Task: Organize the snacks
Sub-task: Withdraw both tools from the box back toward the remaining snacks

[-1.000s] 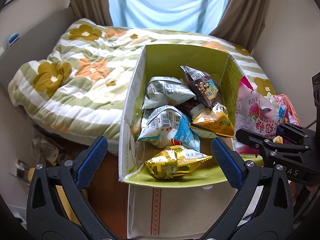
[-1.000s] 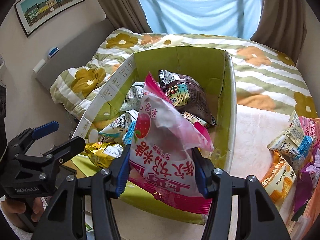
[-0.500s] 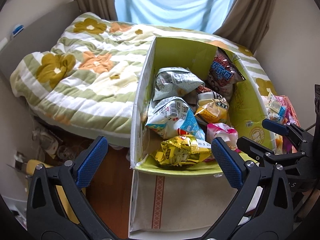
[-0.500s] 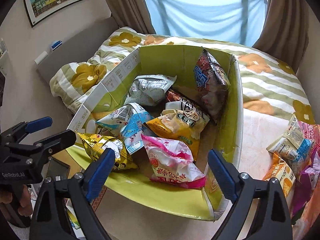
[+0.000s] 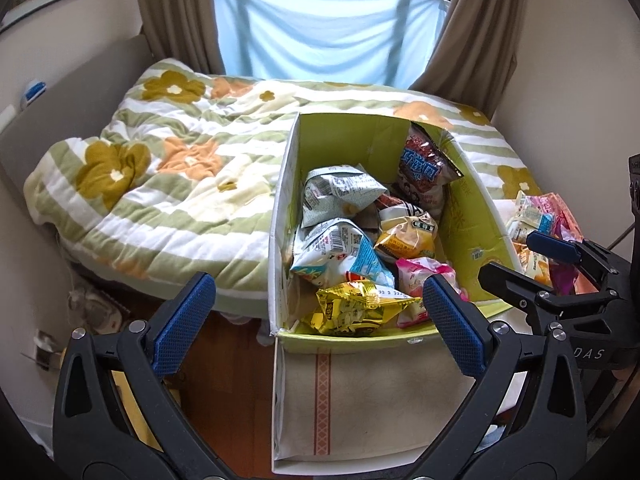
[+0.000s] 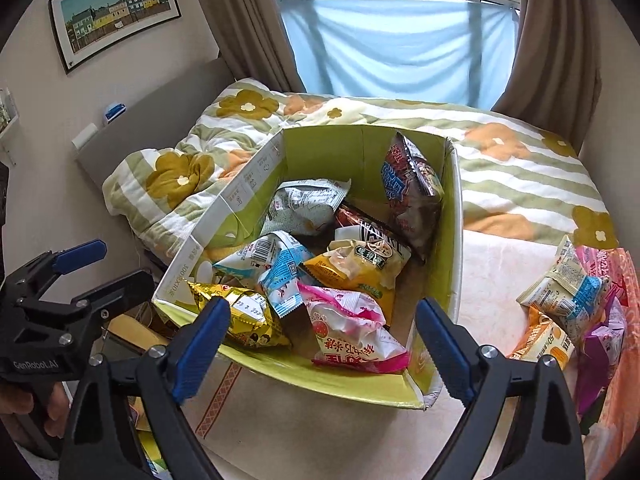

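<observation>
A green cardboard box [image 5: 476, 220] [image 6: 454, 216] stands on the bed and holds several snack bags. A pink strawberry bag [image 6: 352, 336] [image 5: 420, 280] lies at its near end, beside a gold bag [image 6: 240, 316] [image 5: 356, 312]. Further in lie a yellow chip bag [image 6: 360, 268] and blue-white bags [image 5: 340, 252]. A dark red bag [image 6: 412, 192] leans on the far right wall. My right gripper [image 6: 322, 350] hangs open above the box's near rim with nothing between its fingers. My left gripper [image 5: 316, 328] is open and empty, in front of the box's near left corner.
A pile of loose snack bags [image 6: 572, 304] [image 5: 536, 224] lies on the bed to the right of the box. A flowered green-striped quilt [image 5: 160, 184] covers the bed on the left. Wooden floor [image 5: 236, 380] shows below the bed edge. Curtains and a window stand behind.
My right gripper opened and let go of the pink strawberry bag, which now lies in the box's near end. Both grippers drew back and rose a little.
</observation>
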A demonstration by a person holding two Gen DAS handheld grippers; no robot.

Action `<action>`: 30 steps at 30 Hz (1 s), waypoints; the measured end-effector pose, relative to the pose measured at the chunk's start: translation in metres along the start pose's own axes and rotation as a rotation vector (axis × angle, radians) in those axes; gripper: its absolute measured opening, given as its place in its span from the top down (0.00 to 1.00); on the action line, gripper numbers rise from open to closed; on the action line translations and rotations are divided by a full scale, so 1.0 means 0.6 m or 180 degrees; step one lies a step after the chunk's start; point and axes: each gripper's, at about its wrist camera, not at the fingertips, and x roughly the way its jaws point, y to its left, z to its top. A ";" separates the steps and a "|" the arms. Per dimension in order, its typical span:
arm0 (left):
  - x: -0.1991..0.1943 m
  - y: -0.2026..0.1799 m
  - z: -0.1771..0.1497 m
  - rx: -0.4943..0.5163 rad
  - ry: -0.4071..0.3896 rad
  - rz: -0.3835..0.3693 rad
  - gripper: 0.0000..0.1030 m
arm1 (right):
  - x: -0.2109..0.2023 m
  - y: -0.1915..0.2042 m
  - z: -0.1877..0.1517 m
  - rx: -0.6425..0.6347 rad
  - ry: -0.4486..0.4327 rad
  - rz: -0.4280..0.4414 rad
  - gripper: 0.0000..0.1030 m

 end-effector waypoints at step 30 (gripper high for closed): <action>0.035 -0.388 0.025 0.0777 0.0092 -0.0901 0.00 | -0.254 -0.305 -0.133 0.0990 -0.0223 -0.1120 0.10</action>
